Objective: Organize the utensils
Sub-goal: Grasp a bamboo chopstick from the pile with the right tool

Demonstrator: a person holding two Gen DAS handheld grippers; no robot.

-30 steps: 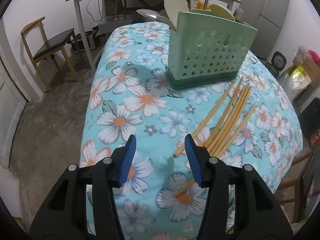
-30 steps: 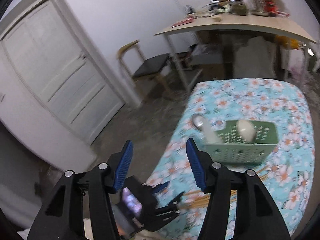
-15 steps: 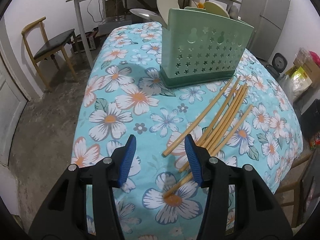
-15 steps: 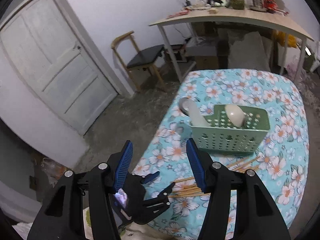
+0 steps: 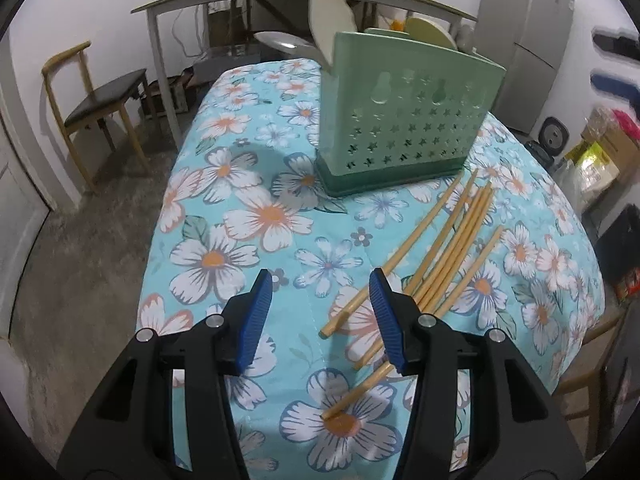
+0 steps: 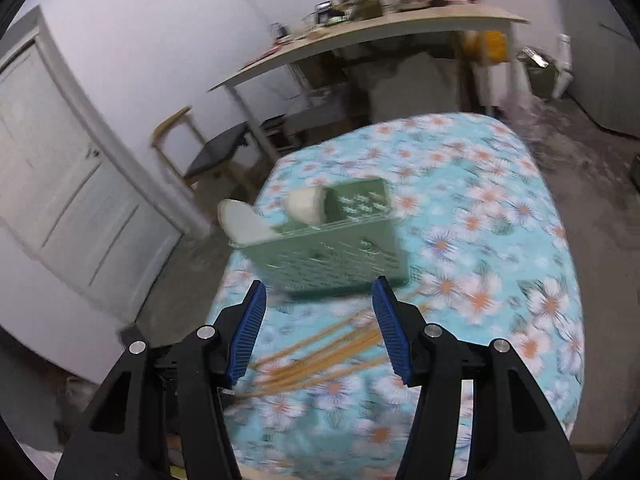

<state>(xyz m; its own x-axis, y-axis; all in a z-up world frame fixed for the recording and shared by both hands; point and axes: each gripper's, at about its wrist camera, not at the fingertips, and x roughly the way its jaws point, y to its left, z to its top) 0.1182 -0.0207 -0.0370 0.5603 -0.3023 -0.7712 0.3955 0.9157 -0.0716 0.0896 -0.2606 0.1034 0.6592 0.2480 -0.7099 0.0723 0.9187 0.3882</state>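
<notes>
Now the left tool [image 5: 320,300] hangs released over the flowered table [image 5: 224,216], nothing between its blue pads. Loose chopsticks [image 5: 444,248] lie fanned on the cloth just right of it, one passing under its right finger. Beyond them stands the green caddy [image 5: 404,124] with spoons [image 5: 332,20] in it. Blurred, the right tool [image 6: 318,312] is also released, above the chopsticks [image 6: 320,352], the caddy [image 6: 328,256] behind.

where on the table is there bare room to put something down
Free: the flowered cloth left of the green basket, running toward the left gripper, and the far corner behind the basket. Crowded: the chopsticks fan out from the basket's front to the near right.
</notes>
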